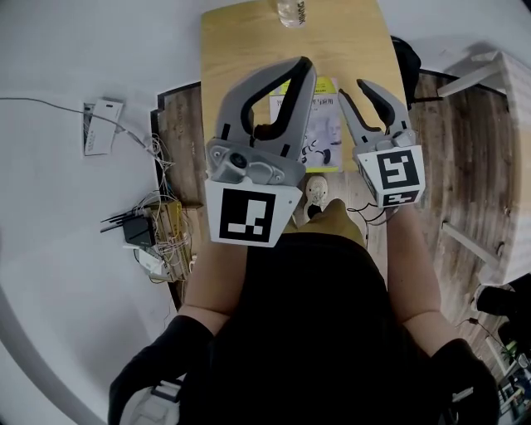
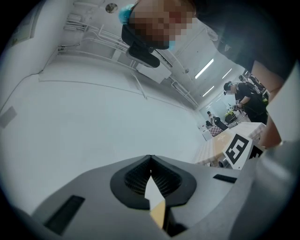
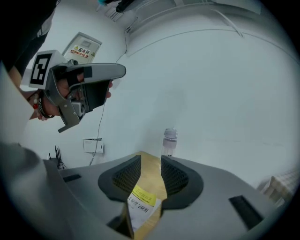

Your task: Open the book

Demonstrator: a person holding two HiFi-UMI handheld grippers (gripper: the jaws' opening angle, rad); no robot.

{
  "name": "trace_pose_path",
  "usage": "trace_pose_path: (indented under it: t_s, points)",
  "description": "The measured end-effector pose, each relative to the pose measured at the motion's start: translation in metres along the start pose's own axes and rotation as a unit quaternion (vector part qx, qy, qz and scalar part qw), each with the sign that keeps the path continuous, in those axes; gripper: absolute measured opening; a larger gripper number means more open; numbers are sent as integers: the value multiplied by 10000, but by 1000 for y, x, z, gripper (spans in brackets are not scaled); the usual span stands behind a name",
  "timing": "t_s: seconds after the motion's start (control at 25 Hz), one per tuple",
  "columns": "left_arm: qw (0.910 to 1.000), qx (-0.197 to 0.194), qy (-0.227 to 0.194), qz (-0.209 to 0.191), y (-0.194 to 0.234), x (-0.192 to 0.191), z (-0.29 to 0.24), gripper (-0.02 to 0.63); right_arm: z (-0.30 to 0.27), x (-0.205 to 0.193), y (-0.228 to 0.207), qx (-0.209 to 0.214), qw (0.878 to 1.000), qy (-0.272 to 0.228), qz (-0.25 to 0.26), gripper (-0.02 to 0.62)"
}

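Observation:
The book (image 1: 324,124), with a white and yellow cover, lies closed on the wooden table (image 1: 249,41). My right gripper (image 1: 358,96) hovers over the book's right edge with its jaws apart and nothing between them. In the right gripper view the book (image 3: 140,202) shows low through the gap of that gripper (image 3: 151,159). My left gripper (image 1: 304,66) hangs above the book's left side with its tips together and nothing held. The left gripper view looks upward past that gripper (image 2: 150,161), so the book is hidden there.
A clear water bottle (image 1: 292,10) stands at the table's far end, beyond the book. Cables and a power strip (image 1: 149,232) lie on the floor to the left, near a white box (image 1: 101,124). White furniture (image 1: 489,75) stands at the right.

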State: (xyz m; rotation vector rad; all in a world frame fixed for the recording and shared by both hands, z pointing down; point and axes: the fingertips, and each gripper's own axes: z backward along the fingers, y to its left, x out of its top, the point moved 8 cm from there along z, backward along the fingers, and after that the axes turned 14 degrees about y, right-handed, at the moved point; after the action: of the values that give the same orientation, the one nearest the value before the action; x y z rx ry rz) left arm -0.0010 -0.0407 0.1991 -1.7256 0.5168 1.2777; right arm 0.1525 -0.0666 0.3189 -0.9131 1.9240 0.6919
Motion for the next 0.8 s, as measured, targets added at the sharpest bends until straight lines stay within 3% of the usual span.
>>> trace_pose_path:
  t_s: [0.24,0.8]
  points:
    - [10000,19,17,-14,2,-5,-2,9,-26,-38,5,175,9976,573,-345,143]
    - [9991,-371,180,61,17,-29,-12,9,-68,-106,-2,23,9827,1600,-934,143]
